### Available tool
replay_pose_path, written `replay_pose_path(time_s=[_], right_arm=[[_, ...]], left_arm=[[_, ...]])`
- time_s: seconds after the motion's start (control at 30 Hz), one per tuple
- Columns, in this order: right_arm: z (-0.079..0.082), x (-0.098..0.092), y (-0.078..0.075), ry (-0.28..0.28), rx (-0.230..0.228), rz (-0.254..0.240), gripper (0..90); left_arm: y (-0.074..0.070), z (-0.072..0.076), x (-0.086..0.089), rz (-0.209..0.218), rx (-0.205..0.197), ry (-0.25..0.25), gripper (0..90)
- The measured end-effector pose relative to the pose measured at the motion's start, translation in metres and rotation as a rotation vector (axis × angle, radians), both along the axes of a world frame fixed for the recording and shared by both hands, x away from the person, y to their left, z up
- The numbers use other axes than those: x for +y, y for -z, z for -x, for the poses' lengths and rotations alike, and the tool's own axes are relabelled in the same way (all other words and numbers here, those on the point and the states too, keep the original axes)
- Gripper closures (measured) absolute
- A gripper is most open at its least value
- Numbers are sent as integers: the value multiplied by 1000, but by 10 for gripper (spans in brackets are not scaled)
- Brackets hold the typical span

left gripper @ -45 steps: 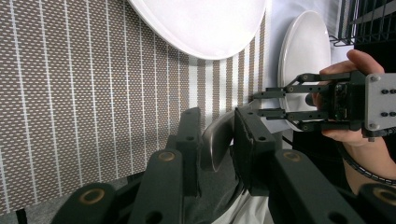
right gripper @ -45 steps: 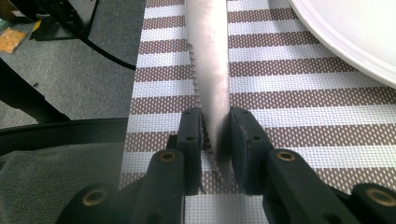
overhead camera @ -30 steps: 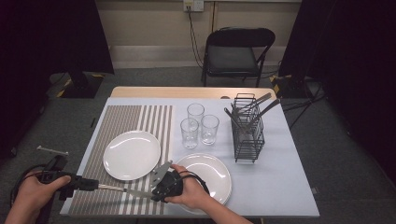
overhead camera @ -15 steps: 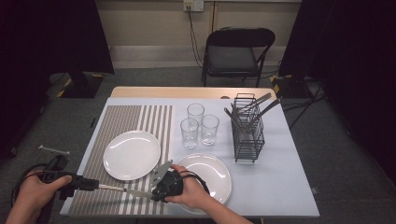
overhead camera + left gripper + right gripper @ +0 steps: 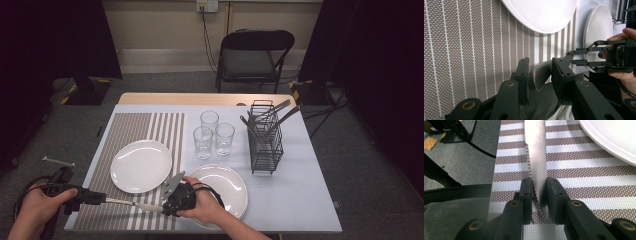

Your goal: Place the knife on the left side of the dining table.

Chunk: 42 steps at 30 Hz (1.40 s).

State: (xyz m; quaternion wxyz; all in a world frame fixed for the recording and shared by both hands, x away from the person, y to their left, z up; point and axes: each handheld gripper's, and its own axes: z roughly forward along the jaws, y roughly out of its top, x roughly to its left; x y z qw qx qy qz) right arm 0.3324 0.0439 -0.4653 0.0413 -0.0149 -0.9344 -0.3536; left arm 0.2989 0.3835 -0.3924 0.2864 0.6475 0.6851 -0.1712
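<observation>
Low over the striped placemat (image 5: 131, 150) at the table's near edge, both hands lie level, facing each other, a knife (image 5: 131, 204) spanning between them. The right gripper (image 5: 539, 192) clamps its serrated blade, while the left gripper (image 5: 539, 75), whose jaws have just been easing apart, has the handle end between its pads. Farther back, a black wire caddy (image 5: 265, 142) holds cutlery (image 5: 274, 116).

The left hand-held gripper (image 5: 540, 75) has just been loosening around the knife (image 5: 541, 73) handle.
</observation>
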Motion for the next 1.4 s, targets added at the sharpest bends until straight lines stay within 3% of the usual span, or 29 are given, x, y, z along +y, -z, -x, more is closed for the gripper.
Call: replay_pose_path(time_s=[0.3, 0.37, 0.53, 0.57, 0.63, 0.73, 1.03, 1.13, 1.27, 1.33, 1.4], right_arm=[[0, 0, 0, 1, -1, 1, 759], [0, 0, 0, 2, -1, 1, 760], [1, 0, 0, 3, -2, 2, 760], [1, 0, 0, 4, -1, 3, 760], [1, 0, 0, 4, -2, 3, 762], [1, 0, 0, 4, -6, 6, 763], [1, 0, 0, 6, -6, 7, 765], [1, 0, 0, 6, -7, 3, 765], [1, 0, 0, 7, -7, 2, 766], [1, 0, 0, 8, -6, 2, 766], [1, 0, 0, 8, -7, 2, 767]], left_arm=[[1, 0, 0, -17, 3, 0, 674], [1, 0, -4, 0, 17, -39, 671], [3, 0, 0, -19, 3, -8, 665], [4, 0, -1, -6, 17, -27, 664], [6, 0, 1, -24, 1, -12, 661], [7, 0, 2, -33, 10, -10, 657], [8, 1, 0, -28, 26, -42, 656], [9, 1, 2, -29, 28, -25, 656], [10, 0, 1, -18, 29, -49, 654], [10, 0, 3, -40, 29, -25, 653], [11, 0, 2, -29, 34, -35, 653]])
